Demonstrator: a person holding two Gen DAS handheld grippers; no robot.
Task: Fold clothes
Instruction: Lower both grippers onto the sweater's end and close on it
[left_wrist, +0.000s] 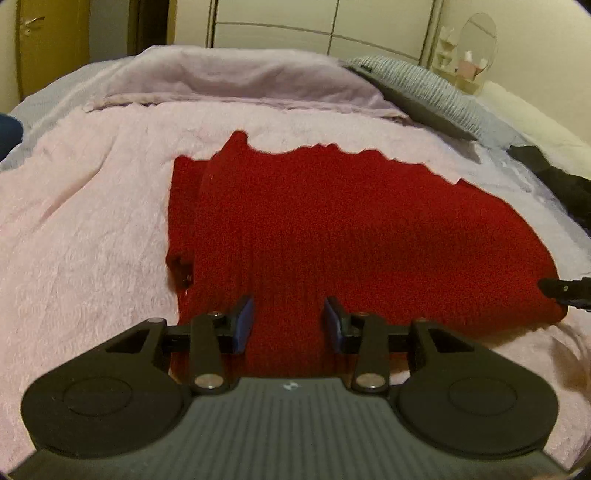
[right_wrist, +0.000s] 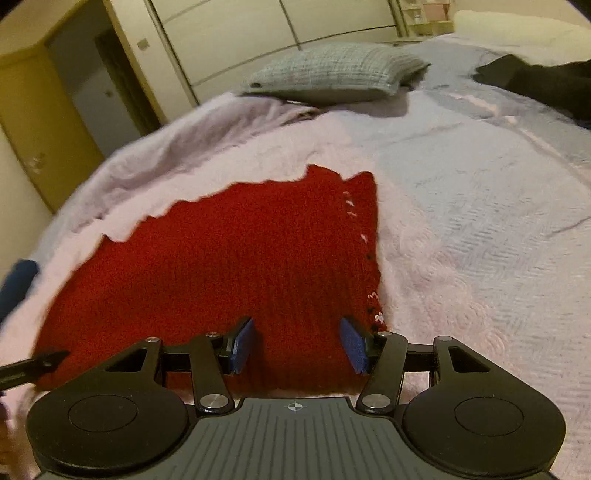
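Red knit garment (left_wrist: 332, 229) flat on pink blanket (left_wrist: 92, 221), near edge between parted tongs (left_wrist: 289, 325).

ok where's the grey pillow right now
The grey pillow lies at the bed's far end, beyond the red sweater; right of centre in the left wrist view.

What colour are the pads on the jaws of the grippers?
Blue pads on black arms, clearest in the right wrist view.
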